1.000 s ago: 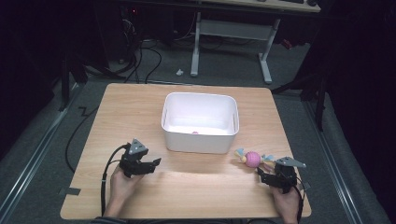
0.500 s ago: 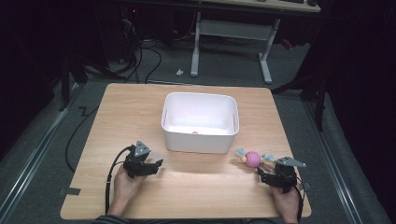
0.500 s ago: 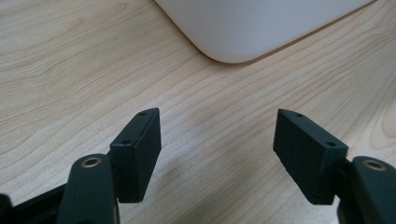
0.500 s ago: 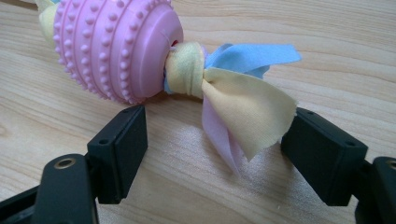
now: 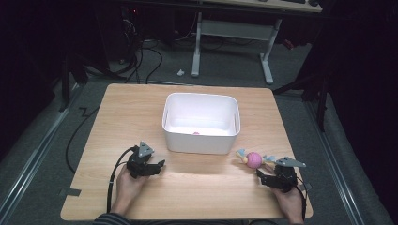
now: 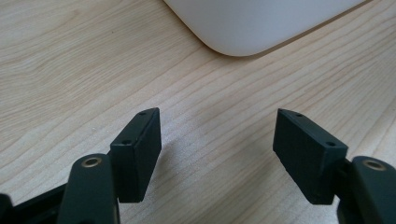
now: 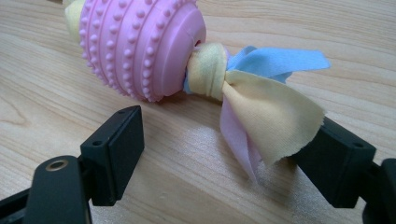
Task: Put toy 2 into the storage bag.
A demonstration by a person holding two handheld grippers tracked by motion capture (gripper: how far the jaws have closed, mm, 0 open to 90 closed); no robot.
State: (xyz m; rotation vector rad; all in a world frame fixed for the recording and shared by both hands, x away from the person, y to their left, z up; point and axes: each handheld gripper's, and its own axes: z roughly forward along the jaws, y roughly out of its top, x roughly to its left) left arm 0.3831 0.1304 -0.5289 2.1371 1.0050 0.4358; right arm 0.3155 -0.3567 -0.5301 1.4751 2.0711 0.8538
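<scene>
A pink knobbly ball toy (image 5: 253,160) with knotted cloth tails lies on the wooden table (image 5: 117,117), right of the white bin (image 5: 201,140). My right gripper (image 5: 263,177) sits just behind it, open. In the right gripper view the ball (image 7: 140,46) is ahead. Its yellow, blue and pink tail (image 7: 266,116) drapes between the jaws of my right gripper (image 7: 229,119), against the right one. These jaws have just been opening and do not press the cloth. My left gripper (image 5: 157,168) rests near the bin's front left corner, open. In its own view the left gripper (image 6: 217,116) has nothing between its jaws.
A small pink thing (image 5: 196,133) lies on the bin's floor. The bin's rounded corner (image 6: 261,23) is close ahead of the left jaws. Cables trail from both grippers toward the table's front edge. Dark floor and a desk frame (image 5: 232,33) lie beyond the table.
My left gripper has edged slightly to the right. The toy, the bin and my right hand lie where they were.
</scene>
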